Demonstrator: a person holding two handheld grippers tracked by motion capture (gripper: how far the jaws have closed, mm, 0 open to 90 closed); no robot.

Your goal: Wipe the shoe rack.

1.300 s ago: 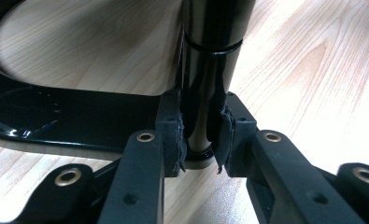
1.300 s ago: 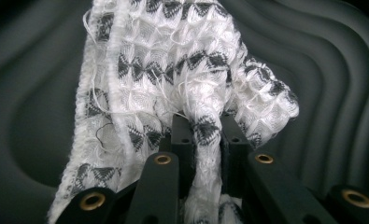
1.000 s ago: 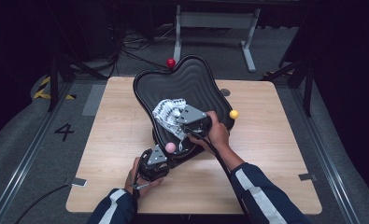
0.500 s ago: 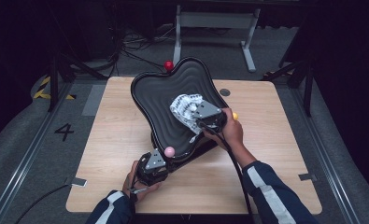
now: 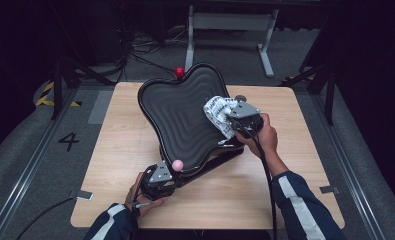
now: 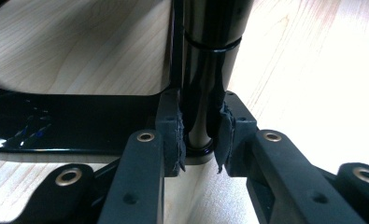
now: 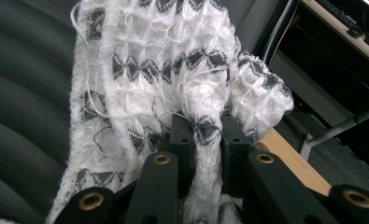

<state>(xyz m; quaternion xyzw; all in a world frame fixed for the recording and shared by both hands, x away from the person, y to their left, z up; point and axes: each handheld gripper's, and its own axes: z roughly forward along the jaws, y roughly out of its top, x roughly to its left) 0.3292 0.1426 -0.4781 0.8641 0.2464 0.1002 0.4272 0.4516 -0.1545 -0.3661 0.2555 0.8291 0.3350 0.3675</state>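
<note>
A black wavy tray stands tilted up on the wooden table. A white cloth with a black pattern lies against the tray's right side. My right gripper is shut on this cloth, and in the right gripper view it presses the cloth onto the ribbed tray surface. At the tray's near corner, my left gripper is shut on a glossy black post of the tray. The pads clamp the post from both sides.
A pink ball tops the tray's near corner and a red ball tops its far corner. A grey metal stand and cables lie on the floor beyond the table. Bare wood lies to the right and left of the tray.
My right gripper has carried the cloth from the tray's lower middle up and to its right edge. The tray has turned slightly. The left gripper holds its place.
</note>
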